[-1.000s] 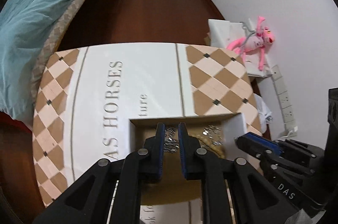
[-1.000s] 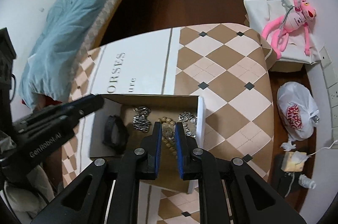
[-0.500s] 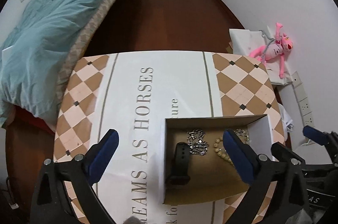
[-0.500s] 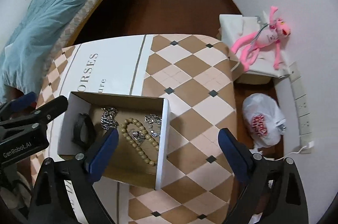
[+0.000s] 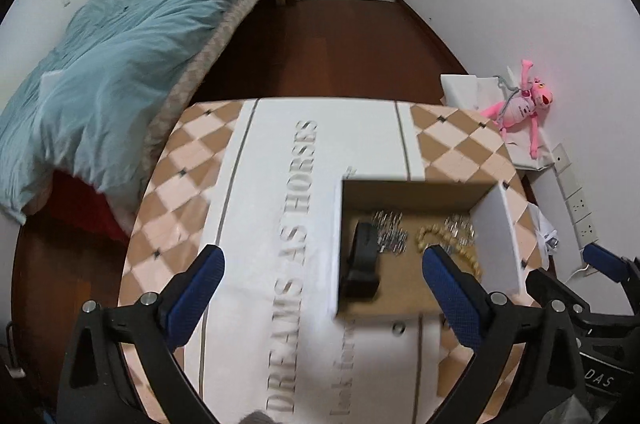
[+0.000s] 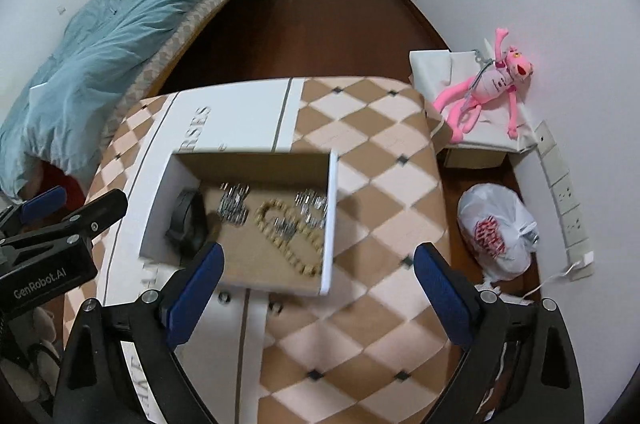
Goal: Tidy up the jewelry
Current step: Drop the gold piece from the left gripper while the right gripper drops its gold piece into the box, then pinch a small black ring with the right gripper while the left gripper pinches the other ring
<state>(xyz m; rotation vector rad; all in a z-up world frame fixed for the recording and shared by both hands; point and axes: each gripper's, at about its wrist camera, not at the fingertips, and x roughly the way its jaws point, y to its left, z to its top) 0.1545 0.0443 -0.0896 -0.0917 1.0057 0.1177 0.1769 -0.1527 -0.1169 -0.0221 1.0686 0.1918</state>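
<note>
Left claw [image 5: 322, 290]: fingers spread wide, gripping nothing. Right claw [image 6: 318, 288]: fingers spread wide, gripping nothing. The open cardboard box [image 6: 330, 224] sits on the counter [image 6: 384, 183], holding a black band [image 6: 186, 220], silver chains [image 6: 234, 201] and a bead strand [image 6: 280, 236].

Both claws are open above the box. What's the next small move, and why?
Probably retreat no further: both the left claw and right claw hang open and empty, while the black band, silver chains and bead strand lie inside the cardboard box. I'd check the two small pieces in front of it.
</note>
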